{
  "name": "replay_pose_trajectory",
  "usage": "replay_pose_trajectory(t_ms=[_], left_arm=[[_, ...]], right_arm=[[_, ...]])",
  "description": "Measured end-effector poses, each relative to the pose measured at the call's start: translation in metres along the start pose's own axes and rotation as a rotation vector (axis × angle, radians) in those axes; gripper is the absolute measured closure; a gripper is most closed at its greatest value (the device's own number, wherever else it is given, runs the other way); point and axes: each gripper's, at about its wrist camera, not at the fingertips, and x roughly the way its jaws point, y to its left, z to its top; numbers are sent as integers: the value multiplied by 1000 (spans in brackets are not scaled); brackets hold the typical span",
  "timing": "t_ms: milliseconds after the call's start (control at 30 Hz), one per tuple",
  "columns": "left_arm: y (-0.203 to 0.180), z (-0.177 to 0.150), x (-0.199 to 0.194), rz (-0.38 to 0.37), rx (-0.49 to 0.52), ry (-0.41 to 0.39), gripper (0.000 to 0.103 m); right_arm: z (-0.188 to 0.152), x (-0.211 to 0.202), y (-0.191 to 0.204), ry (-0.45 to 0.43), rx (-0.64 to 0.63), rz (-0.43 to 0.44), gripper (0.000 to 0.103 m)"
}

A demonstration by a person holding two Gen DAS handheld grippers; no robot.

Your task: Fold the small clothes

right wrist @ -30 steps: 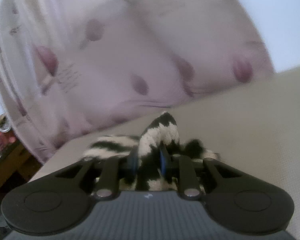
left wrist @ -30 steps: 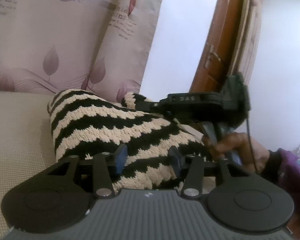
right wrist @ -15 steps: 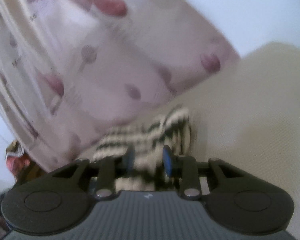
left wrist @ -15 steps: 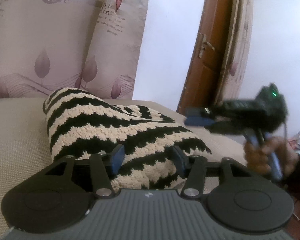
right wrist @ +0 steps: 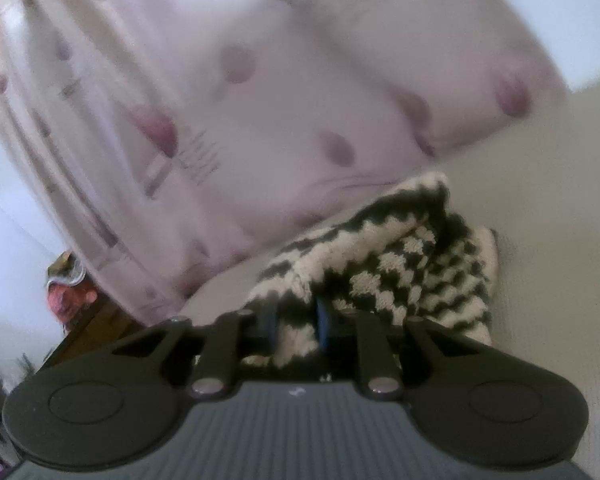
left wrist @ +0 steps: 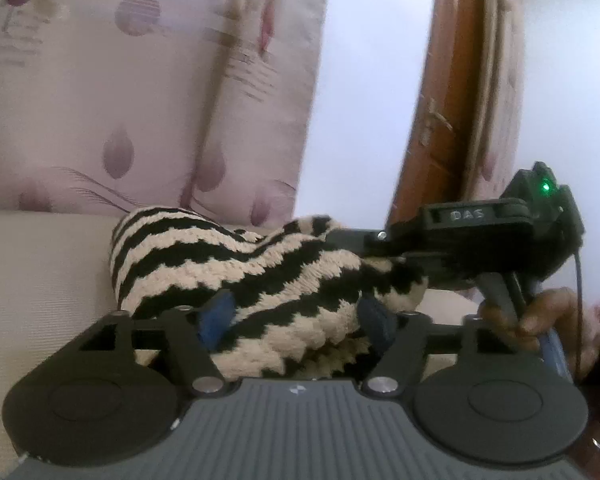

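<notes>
Here, right tool [right wrist: 296, 322] pinching striped knit [right wrist: 400, 264], left tool [left wrist: 296, 316] wide around it

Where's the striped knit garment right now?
The striped knit garment lies on the beige surface below the curtain, between the left gripper jaws, right gripper pinching its edge.

The supporting surface is a bed [left wrist: 40, 264] covered in cream fabric with a fine woven texture, visible in both wrist views [right wrist: 548, 184]. One item lies directly on it: a knitted garment [left wrist: 228, 264] with black and cream zigzag stripes, bunched into a raised heap rather than lying flat [right wrist: 412, 264]. A pink curtain [left wrist: 140, 100] with leaf print hangs at the far edge of the bed.
</notes>
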Motion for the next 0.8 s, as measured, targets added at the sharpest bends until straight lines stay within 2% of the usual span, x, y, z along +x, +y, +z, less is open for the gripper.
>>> replay_pose_trajectory(t_ms=[33, 67, 100, 167, 233, 300, 367, 500, 567, 633, 700, 800], left_arm=[[0, 0, -1, -1, 1, -1, 27], [-2, 0, 0, -6, 10, 6, 27], [-4, 0, 0, -15, 21, 12, 27], [-9, -2, 3, -57, 56, 38, 27], [-16, -3, 5, -59, 97, 51, 22], [-15, -3, 6, -60, 100, 54, 17], [-13, -3, 5, -58, 86, 46, 17], [-16, -5, 5, -55, 96, 48, 16], [-15, -4, 6, -60, 93, 48, 14], [-16, -5, 5, -62, 95, 48, 13], [-17, -5, 6, -60, 106, 48, 8], [-20, -5, 7, -58, 124, 49, 3]], right_arm=[[-2, 0, -9, 8, 3, -47, 85], [-7, -3, -28, 15, 56, -112, 85], [-11, -9, -44, 14, 98, -138, 85], [-16, -25, -66, -11, 191, -117, 85], [-13, -27, -61, -8, 134, -156, 85], [-11, -24, -55, 0, 124, -128, 84], [-11, -22, -48, -8, 117, -142, 83], [-11, -37, -24, -71, 47, -189, 83], [-12, -45, -4, -115, -42, -234, 83], [-10, -47, 11, -144, -91, -187, 83], [-4, -38, 24, -120, -151, -168, 83], [-1, -12, 30, -36, -263, -226, 83]])
